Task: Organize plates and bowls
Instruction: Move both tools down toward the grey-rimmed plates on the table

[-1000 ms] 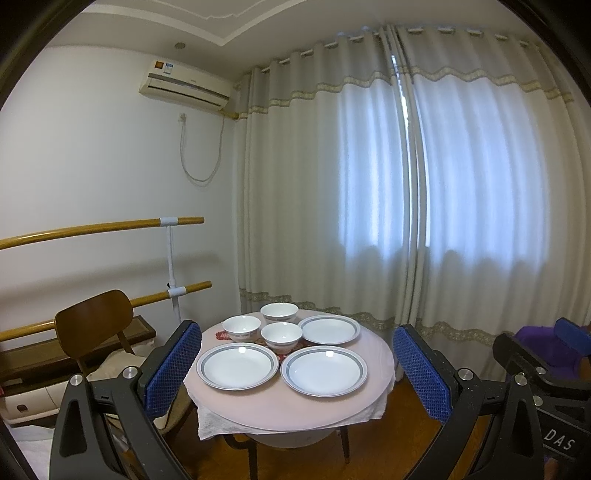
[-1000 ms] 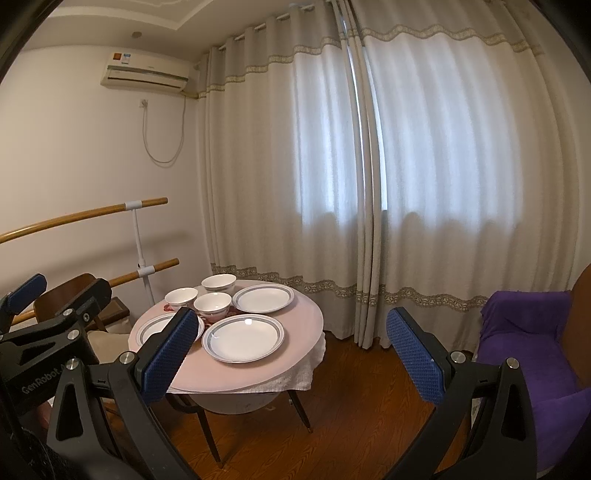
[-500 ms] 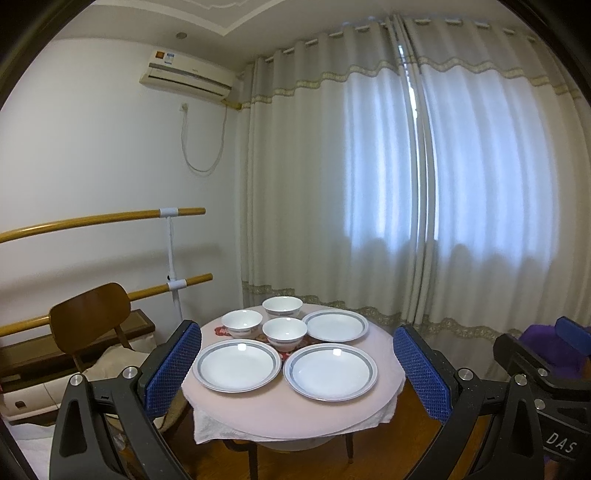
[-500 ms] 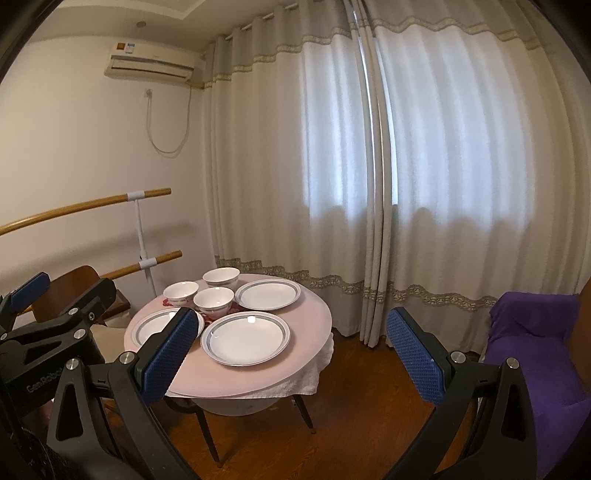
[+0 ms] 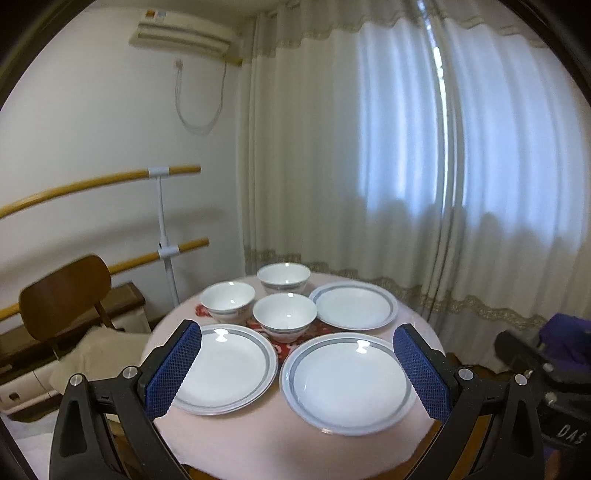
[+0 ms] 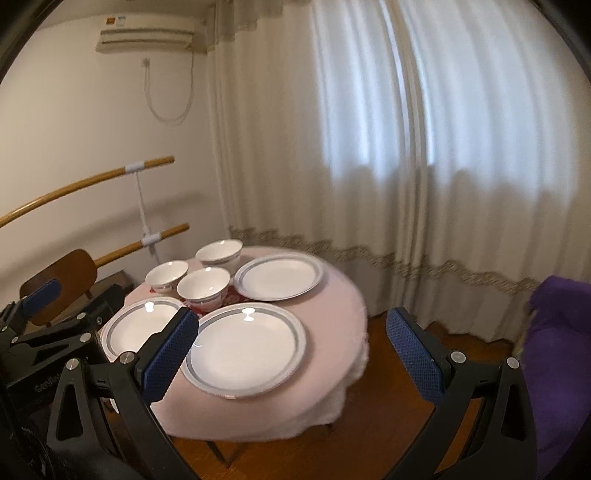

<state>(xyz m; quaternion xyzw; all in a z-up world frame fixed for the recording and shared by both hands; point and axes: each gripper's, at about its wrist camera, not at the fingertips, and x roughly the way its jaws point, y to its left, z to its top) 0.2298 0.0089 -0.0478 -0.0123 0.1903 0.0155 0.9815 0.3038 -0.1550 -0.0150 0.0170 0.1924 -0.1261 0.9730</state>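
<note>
Pink-clothed round table [image 5: 258,446] carries three plates and three bowls. Left gripper [image 5: 295,373] hangs spread above its near edge, framing the near plates [image 5: 347,384]; right gripper [image 6: 291,354] is spread too, beside the table's right edge.

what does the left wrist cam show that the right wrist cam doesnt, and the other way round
Only the left wrist view shows the beige cushion beside the wooden chair.

Only the right wrist view shows the bare wood floor right of the table and the table legs.

Both show three plates and three bowls on the pink tablecloth, the curtains, the air conditioner, and both grippers, left gripper and right gripper, jaws open and empty.
</note>
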